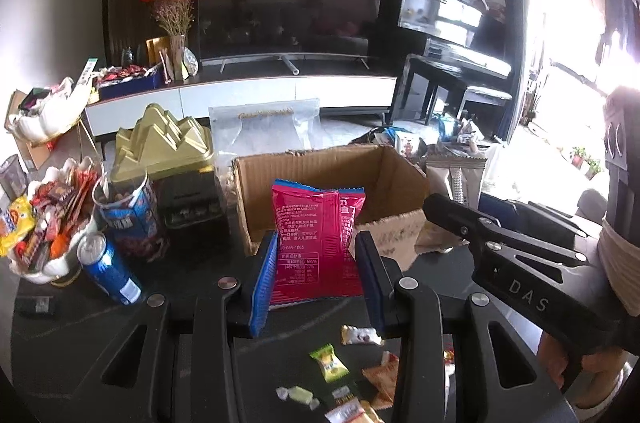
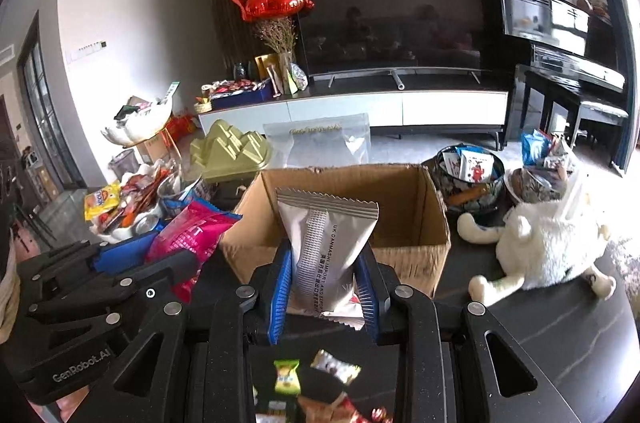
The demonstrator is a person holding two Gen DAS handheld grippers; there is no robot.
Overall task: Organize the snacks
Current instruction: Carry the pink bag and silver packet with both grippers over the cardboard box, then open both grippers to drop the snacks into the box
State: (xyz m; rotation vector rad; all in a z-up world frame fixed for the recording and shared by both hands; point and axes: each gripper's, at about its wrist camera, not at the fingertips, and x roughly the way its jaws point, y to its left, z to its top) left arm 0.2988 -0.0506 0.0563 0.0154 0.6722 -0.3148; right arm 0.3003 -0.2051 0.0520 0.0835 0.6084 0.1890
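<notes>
My left gripper (image 1: pixel 316 263) is shut on a pink snack bag (image 1: pixel 316 231) and holds it upright just in front of an open cardboard box (image 1: pixel 392 183). My right gripper (image 2: pixel 326 283) is shut on a silver snack bag (image 2: pixel 328 243) and holds it upright at the near wall of the same box (image 2: pixel 424 199). The left gripper with the pink bag (image 2: pixel 188 235) shows to the left in the right wrist view. The right gripper's body (image 1: pixel 512 263) shows to the right in the left wrist view. Loose wrapped candies (image 1: pixel 330 363) (image 2: pixel 286 377) lie on the dark table below both grippers.
A white bowl of snacks (image 1: pixel 44 223), a blue can (image 1: pixel 108 267), a snack tub (image 1: pixel 132 207) and a gold box (image 1: pixel 168 143) stand left of the cardboard box. Dark snack bowls (image 2: pixel 472 175) and a white plush toy (image 2: pixel 548 243) sit to its right. A clear bag (image 2: pixel 320 139) stands behind.
</notes>
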